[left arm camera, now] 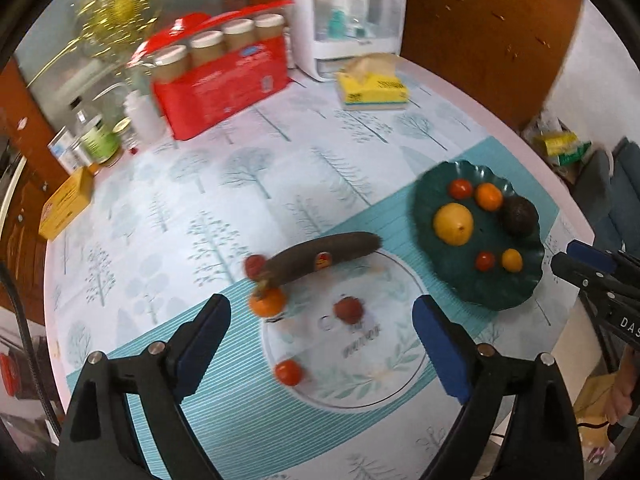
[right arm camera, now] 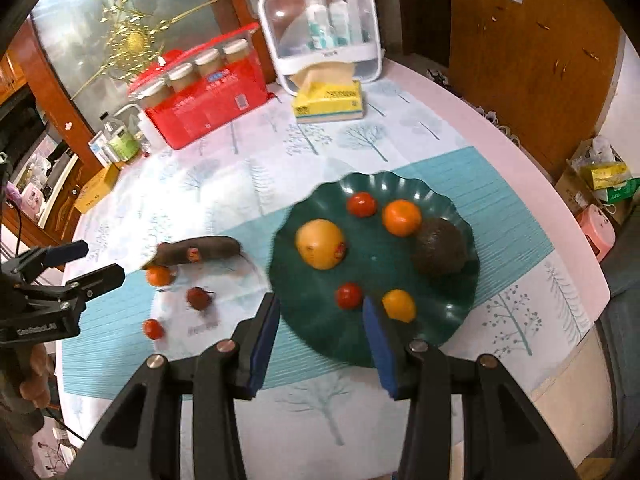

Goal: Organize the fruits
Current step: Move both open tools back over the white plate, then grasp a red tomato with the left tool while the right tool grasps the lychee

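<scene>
Both tools are wide open and empty. The left tool (left arm camera: 322,340) hovers over loose fruit on the bench beside the green plate (left arm camera: 516,292): a dark banana (left arm camera: 320,258), an orange (left arm camera: 267,302), tomatoes. Best straddle the orange squarely, clear of the banana stem touching it, then close gently. The right tool (right arm camera: 320,324) waits at the plate's near rim.

Soft even indoor light, motion blur throughout, strong fisheye warping at edges.

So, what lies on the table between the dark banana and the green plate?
Nothing: in the right wrist view, only bare tablecloth separates the banana from the plate.
</scene>
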`<state>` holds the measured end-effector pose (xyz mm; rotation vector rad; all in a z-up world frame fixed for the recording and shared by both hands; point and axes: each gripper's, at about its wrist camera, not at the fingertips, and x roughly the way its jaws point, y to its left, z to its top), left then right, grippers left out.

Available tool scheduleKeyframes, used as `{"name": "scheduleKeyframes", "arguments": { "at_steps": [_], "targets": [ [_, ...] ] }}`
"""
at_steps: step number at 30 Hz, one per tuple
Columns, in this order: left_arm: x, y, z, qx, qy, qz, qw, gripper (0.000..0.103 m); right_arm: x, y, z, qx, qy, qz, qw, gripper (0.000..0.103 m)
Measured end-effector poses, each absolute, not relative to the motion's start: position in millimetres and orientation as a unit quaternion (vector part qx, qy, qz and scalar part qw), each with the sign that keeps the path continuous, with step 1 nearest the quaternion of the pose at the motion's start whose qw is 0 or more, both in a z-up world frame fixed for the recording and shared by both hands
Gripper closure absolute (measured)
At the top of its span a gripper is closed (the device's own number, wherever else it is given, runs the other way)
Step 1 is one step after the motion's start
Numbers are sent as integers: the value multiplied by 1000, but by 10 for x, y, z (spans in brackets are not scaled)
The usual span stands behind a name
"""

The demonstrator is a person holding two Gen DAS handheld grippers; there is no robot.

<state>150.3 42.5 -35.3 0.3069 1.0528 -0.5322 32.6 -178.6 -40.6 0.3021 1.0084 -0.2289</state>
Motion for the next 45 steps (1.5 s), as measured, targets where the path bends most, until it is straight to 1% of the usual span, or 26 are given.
{"name": "scheduleKeyframes", "arguments": {
  "at_steps": [7, 11, 17, 21, 25, 30, 35, 38, 41, 43, 44, 45],
  "targets": [
    [1421, 813, -97, 136, 447, -246, 849, 11, 398, -1363, -154, 123, 461, -96, 874, 59],
    [1386, 1020, -20, 130, 428, -232, 864, 11, 497, -1170, -163, 115, 464, -81, 875, 59],
    [1414, 1299, -98, 119, 424, -202, 875, 11, 715, -917, -310, 102, 482, -60, 868, 59],
    [1490, 1460, -267, 114, 432, -179, 876, 11, 874, -763, -476, 91, 501, -43, 860, 59],
    [1567, 1525, -577, 104, 468, -180, 859, 11, 1044, -600, -727, 75, 527, -22, 846, 59],
    [1549, 1434, -1031, 102, 507, -195, 833, 11, 1211, -440, -1091, 55, 558, 0, 828, 59],
    [1504, 1277, -1442, 91, 531, -209, 816, 12, 1379, -404, -1380, 56, 578, 15, 814, 59],
    [1511, 1189, -1595, 86, 538, -215, 810, 16, 1482, -394, -1495, 59, 586, 23, 808, 59],
    [1541, 1142, -1649, 69, 542, -226, 806, 17, 1559, -381, -1604, 64, 592, 34, 803, 59],
    [1564, 1109, -1678, 64, 547, -232, 802, 22, 1595, -373, -1671, 62, 596, 37, 800, 59],
    [1570, 1093, -1689, 63, 550, -235, 799, 27, 1607, -374, -1708, 62, 599, 38, 798, 61],
    [1584, 1075, -1706, 64, 554, -238, 795, 31, 1613, -377, -1731, 61, 600, 37, 797, 62]
  ]
}}
